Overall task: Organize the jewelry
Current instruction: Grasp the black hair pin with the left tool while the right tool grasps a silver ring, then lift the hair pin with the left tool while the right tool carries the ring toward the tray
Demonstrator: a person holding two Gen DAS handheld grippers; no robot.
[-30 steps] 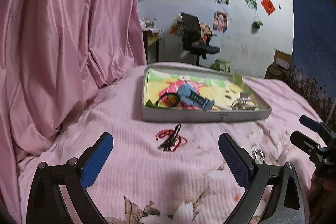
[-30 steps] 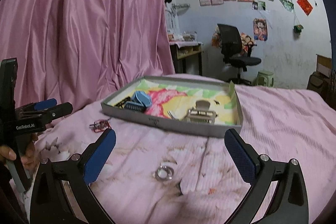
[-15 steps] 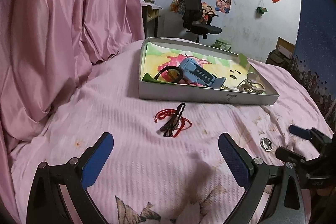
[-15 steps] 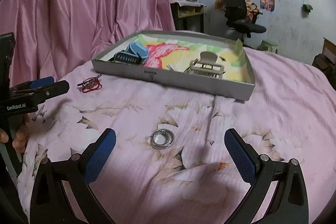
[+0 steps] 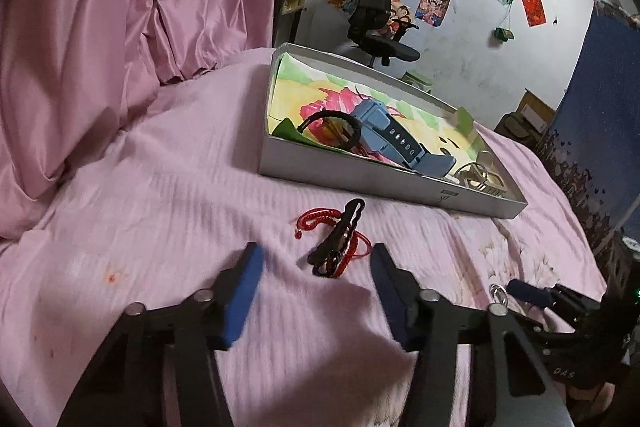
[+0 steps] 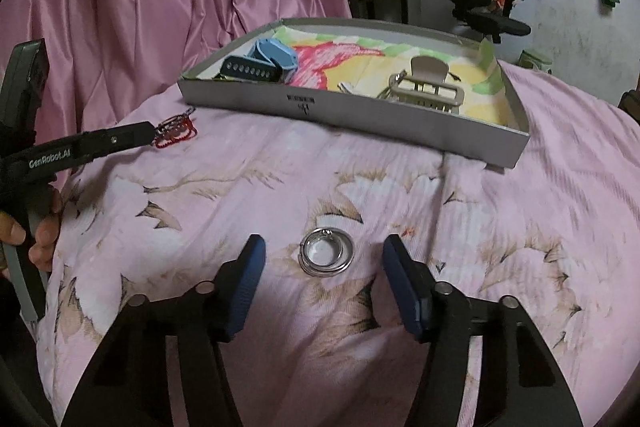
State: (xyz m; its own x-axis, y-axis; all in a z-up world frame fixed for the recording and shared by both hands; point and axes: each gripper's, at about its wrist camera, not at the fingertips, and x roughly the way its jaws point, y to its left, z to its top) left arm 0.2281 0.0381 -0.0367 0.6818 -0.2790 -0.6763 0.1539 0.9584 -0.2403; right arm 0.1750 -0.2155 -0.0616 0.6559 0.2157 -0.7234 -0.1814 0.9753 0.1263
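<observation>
Right wrist view puts the silver ring (image 6: 327, 252) at the centre, lying flat on the pink floral bedspread (image 6: 520, 227), between the blue pads of your right claw (image 6: 324, 275) but touching neither. That claw is half-narrowed and closing; a second ago it stood wide and higher, with the ring further ahead. You have dropped onto the ring, so the pinch looks imminent.

Left wrist view shows the same pattern: the red cord bracelet (image 5: 320, 221) tangled with a black clip (image 5: 340, 233) sits at 12 o'clock from your left claw (image 5: 316, 275), its near end just inside the pads. This claw has also come down and in, and is closing from wide, gripping nothing yet.

Beyond both, at 12 o'clock, the grey tray (image 6: 360, 115) already holds a blue watch (image 5: 384, 135), a black band and a beige hair claw clip (image 6: 430, 83). Both loose pieces are lined up for pickup; the bunched cord may slip as you close.
</observation>
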